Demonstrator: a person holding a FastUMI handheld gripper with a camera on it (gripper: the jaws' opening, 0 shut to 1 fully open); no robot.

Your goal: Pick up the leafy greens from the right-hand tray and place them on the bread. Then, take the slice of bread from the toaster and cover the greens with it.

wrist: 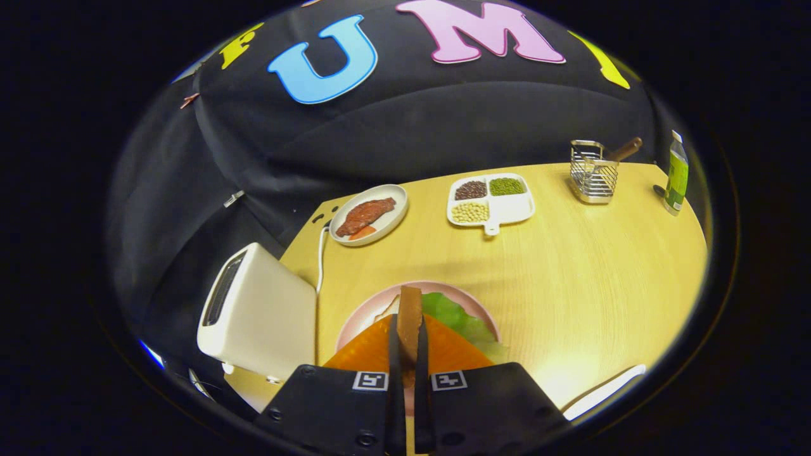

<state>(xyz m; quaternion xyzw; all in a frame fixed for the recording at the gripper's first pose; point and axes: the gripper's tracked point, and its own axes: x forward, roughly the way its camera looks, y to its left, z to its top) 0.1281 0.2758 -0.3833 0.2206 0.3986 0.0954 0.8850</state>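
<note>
My gripper [408, 329] is shut on a slice of bread [410, 316], held edge-on and upright between the fingers. Right below it sits a pink plate [466, 296] with green leafy greens [459, 316] lying on it. A pale corner of bread under the greens peeks out on the plate beside the left finger. The white toaster [256, 310] stands to the left of the plate, its slot facing up; I cannot see into it.
A white plate with meat [369, 214] and a divided dish of beans [491, 199] lie farther back on the wooden table [589, 278]. A wire basket [593, 170] and a green bottle [676, 174] stand at the far right. A white tray edge [605, 391] shows near right.
</note>
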